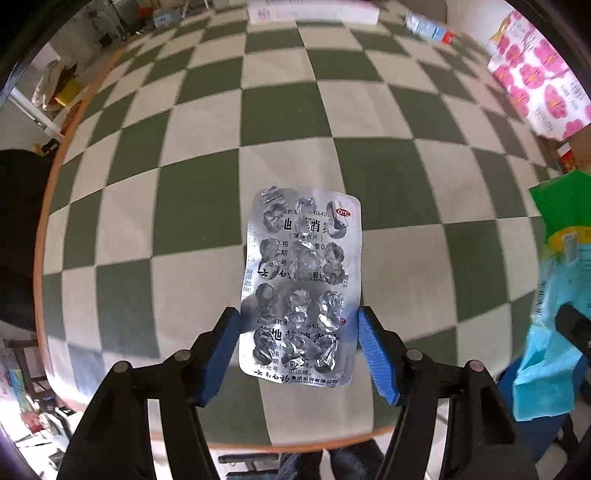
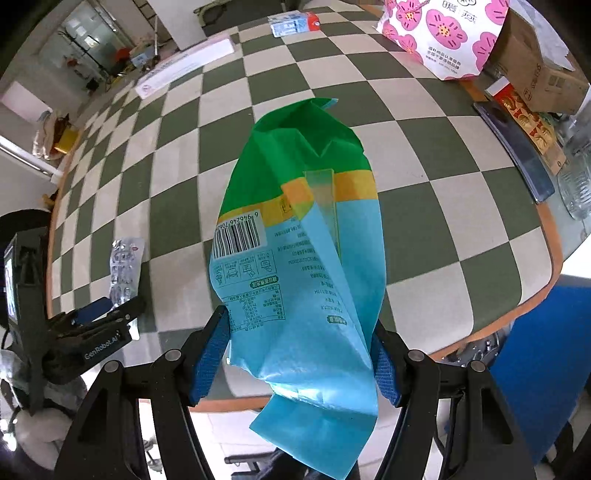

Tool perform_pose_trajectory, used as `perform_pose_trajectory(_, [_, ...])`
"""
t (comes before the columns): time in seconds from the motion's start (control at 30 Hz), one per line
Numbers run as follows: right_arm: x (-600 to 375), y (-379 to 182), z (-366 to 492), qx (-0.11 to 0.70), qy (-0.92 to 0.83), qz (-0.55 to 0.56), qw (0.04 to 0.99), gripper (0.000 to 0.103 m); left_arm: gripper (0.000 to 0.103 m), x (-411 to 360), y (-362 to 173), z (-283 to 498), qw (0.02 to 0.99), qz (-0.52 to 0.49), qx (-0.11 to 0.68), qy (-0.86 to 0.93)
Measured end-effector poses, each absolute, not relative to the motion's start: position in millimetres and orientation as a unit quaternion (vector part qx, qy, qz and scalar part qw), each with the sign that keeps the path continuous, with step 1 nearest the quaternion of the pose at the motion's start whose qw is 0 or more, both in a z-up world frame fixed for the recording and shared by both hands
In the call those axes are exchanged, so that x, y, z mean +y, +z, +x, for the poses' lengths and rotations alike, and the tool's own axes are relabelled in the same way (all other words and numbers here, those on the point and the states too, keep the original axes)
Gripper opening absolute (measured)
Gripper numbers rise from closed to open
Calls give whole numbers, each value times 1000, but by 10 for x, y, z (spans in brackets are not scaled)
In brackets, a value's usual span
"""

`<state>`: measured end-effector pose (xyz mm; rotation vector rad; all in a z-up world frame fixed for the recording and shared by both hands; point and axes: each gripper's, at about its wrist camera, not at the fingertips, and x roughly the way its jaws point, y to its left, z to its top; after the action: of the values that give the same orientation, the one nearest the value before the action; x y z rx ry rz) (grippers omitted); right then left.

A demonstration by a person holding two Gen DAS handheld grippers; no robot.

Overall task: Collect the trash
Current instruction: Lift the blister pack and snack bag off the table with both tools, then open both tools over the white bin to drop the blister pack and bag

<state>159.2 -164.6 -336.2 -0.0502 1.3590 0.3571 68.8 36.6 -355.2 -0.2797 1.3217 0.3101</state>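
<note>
A crumpled silver blister pack (image 1: 301,284) hangs over the green-and-cream checked table (image 1: 373,177). My left gripper (image 1: 297,321) is shut on it, blue pads pressing its two long edges near the lower end. The right wrist view shows the same pack (image 2: 125,267) sticking out of the left gripper (image 2: 110,310) near the table's left edge. My right gripper (image 2: 300,325) is shut on an empty blue, yellow and green snack bag (image 2: 303,229), which sticks out forward over the table and droops below the fingers. That bag (image 1: 554,295) also shows at the left view's right edge.
A pink-flowered paper bag (image 2: 443,33) and a cardboard box (image 2: 535,62) stand at the far right. A long white box (image 2: 184,66) and a small blue carton (image 2: 291,22) lie at the far side. A dark flat slab (image 2: 517,147) and a glass jar (image 2: 576,177) sit right. A blue chair (image 2: 535,369) stands below.
</note>
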Motion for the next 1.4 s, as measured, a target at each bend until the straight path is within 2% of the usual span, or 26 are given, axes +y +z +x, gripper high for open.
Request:
perform_pose_trajectory(0.23, [-1764, -3155, 1045, 614, 215, -8, 759, 71, 62, 392, -3092, -436, 791, -204, 560, 136])
perform_pose_trajectory(0.4, [-1861, -3330, 320, 643, 259, -8, 721, 71, 62, 409, -3344, -1037, 760, -261, 579, 137])
perform_pose_trajectory(0.53, [-1900, -3824, -227, 689, 264, -22, 674, 71, 62, 461, -3957, -1456, 714, -307, 612, 145])
perform_pose_trajectory(0.7, [-1801, -4814, -626, 738, 250, -50, 624, 71, 62, 529, -5024, -1629, 665, -346, 648, 135])
perform_pose_trajectory(0.9, [-1523, -6279, -723, 772, 228, -75, 588, 71, 63, 587, -6408, -1542, 615, -375, 686, 103])
perform_pose_trajectory(1.0, [-1426, -7010, -704, 786, 216, -65, 576, 73, 64, 625, -6901, -1521, 598, -376, 701, 96])
perform_pose_trajectory(1.07, [-1381, -7424, -684, 795, 208, -61, 566, 74, 71, 639, -7146, -1562, 593, -375, 706, 96])
perform_pose_trajectory(1.13, [-1357, -7732, -665, 803, 202, -55, 558, 82, 92, 631, -7244, -1607, 595, -368, 707, 104])
perform_pose_trajectory(1.17, [-1331, -7867, -679, 808, 205, -53, 550, 85, 95, 632, -7275, -1629, 596, -364, 707, 109])
perform_pose_trajectory(1.2, [-1312, -7979, -700, 811, 206, -56, 545, 94, 99, 633, -7278, -1651, 597, -361, 708, 113])
perform_pose_trajectory(1.23, [-1296, -8058, -715, 810, 210, -59, 544, 103, 100, 631, -7276, -1685, 597, -355, 709, 118])
perform_pose_trajectory(1.4, [-1324, -8032, -791, 793, 204, -90, 566, 103, 100, 617, -7100, -1775, 629, -294, 700, 167])
